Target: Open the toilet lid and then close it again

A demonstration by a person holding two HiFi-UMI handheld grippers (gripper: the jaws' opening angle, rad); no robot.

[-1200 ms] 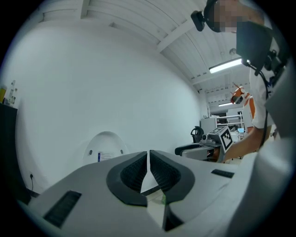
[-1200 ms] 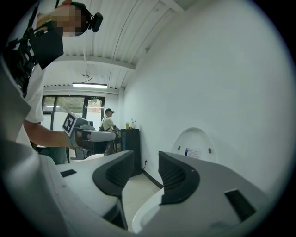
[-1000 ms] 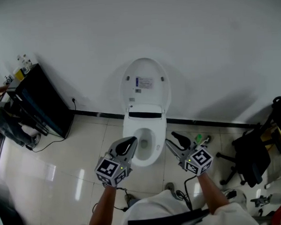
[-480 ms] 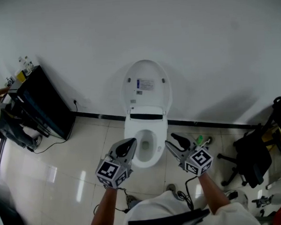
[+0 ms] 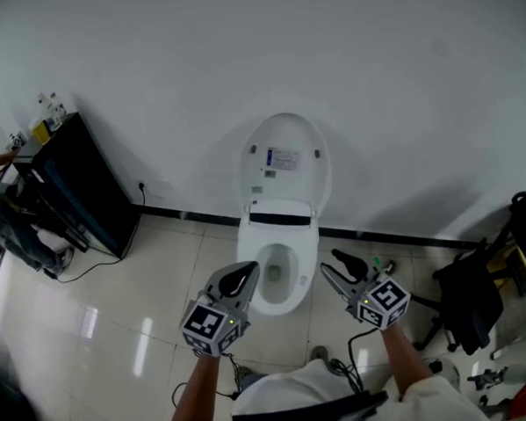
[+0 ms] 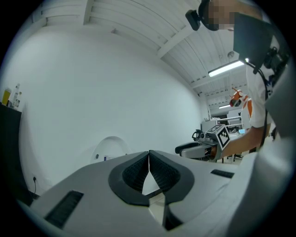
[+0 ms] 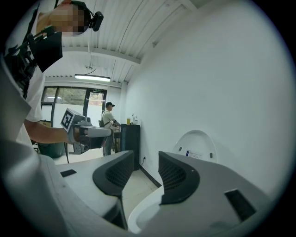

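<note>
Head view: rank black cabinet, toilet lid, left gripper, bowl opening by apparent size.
1. black cabinet and toilet lid: look about alike, so not ranked.
2. left gripper: nearer the camera, so its size is inflated.
3. bowl opening: smallest.

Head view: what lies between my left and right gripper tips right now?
The front of the open toilet bowl lies between the left gripper and the right gripper, as the head view shows.

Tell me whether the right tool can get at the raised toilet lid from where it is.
Probably yes: the right tool, jaws apart and empty, hangs beside the bowl, and nothing stands between it and the upright lid.
</note>
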